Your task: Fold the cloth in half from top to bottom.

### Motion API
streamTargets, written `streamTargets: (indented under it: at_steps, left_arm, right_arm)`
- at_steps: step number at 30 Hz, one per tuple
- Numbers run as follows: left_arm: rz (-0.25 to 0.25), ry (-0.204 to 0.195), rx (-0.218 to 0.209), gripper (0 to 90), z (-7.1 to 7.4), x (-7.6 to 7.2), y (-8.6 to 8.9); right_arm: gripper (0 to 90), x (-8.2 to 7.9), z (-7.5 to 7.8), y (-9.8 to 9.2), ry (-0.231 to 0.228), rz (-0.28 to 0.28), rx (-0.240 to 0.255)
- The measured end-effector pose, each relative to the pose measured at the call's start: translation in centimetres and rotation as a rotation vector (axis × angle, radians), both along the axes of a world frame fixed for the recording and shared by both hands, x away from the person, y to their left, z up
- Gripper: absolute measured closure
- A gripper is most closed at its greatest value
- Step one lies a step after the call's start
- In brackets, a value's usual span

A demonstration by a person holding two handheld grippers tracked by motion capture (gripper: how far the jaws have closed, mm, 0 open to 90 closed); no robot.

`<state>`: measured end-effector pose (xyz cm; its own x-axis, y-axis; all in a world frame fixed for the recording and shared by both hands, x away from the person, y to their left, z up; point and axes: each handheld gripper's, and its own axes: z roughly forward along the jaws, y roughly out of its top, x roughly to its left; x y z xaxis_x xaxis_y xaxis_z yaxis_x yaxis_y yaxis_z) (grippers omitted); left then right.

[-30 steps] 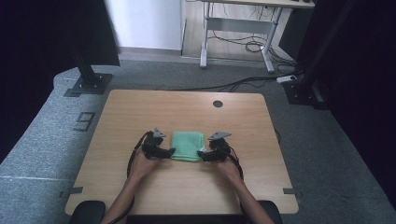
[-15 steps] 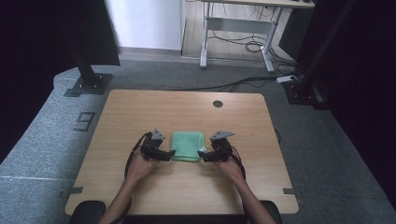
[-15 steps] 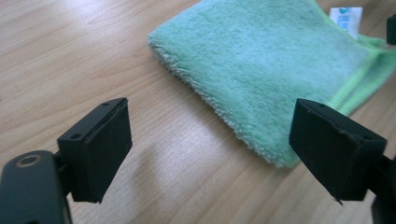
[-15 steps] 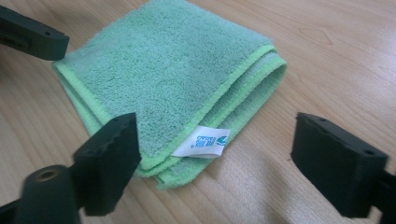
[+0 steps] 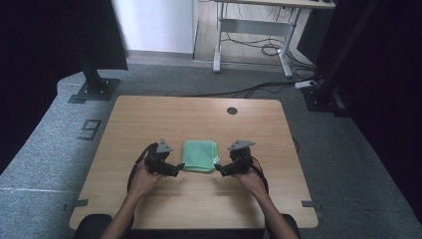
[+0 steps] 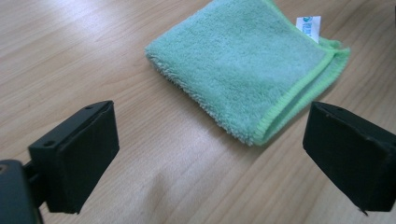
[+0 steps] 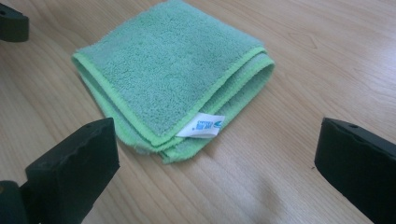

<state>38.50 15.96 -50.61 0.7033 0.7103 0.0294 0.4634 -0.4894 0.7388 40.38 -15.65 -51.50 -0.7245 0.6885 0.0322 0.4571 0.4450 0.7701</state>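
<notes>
A folded green cloth (image 5: 199,155) lies flat on the wooden table (image 5: 199,117), between my two hands. My left gripper (image 5: 177,169) hovers just left of the cloth's near corner; its jaws have just been opening and stand wide with nothing between them. In the left gripper view the cloth (image 6: 247,65) lies ahead of that gripper (image 6: 210,154), apart from the pads. My right gripper (image 5: 219,172) hangs by the cloth's near right corner, its jaws also just opened wide and empty. The right gripper view shows the cloth (image 7: 168,84) with its white label (image 7: 201,126) beyond the gripper (image 7: 215,172).
A round cable hole (image 5: 232,110) sits in the table's far right part. Black stand bases (image 5: 92,89) and cables (image 5: 259,89) lie on the grey floor behind the table. A desk frame (image 5: 254,45) stands farther back.
Both grippers have lifted a little and drawn back from the cloth's sides towards its near corners. The cloth lies flat where it was.
</notes>
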Motion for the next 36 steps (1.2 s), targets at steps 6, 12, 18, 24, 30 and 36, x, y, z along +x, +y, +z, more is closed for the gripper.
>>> streamTargets:
  at_steps: [6, 12, 18, 24, 30, 36]
  left_arm:
    - [-0.007, -0.013, 0.016, 0.2, 0.2, -0.9, 0.5]
    - [0.0, -0.024, 0.015, 0.0, 0.6, -1.8, 1.5]
    - [0.004, -0.033, 0.02, 0.0, 0.8, -2.8, 2.6]
    - [0.017, -0.032, 0.036, 0.0, 0.6, -4.0, 3.8]
    - [0.033, -0.027, 0.053, 0.0, 0.1, -4.8, 5.2]
    - [0.058, -0.008, 0.05, 0.0, -0.6, -5.2, 6.5]
  right_arm:
    - [0.0, -0.7, 0.3, -1.0, -0.01, -0.005, -0.006]
    - [0.0, -1.6, 0.7, -2.0, -0.018, -0.007, -0.019]
    - [0.0, -2.6, 1.2, -2.9, -0.029, -0.012, -0.026]
    - [0.0, -3.5, 1.4, -4.1, -0.036, -0.025, -0.028]
    - [0.0, -4.4, 1.1, -5.3, -0.038, -0.042, -0.036]
    - [0.0, -4.8, 0.4, -6.6, -0.03, -0.073, -0.034]
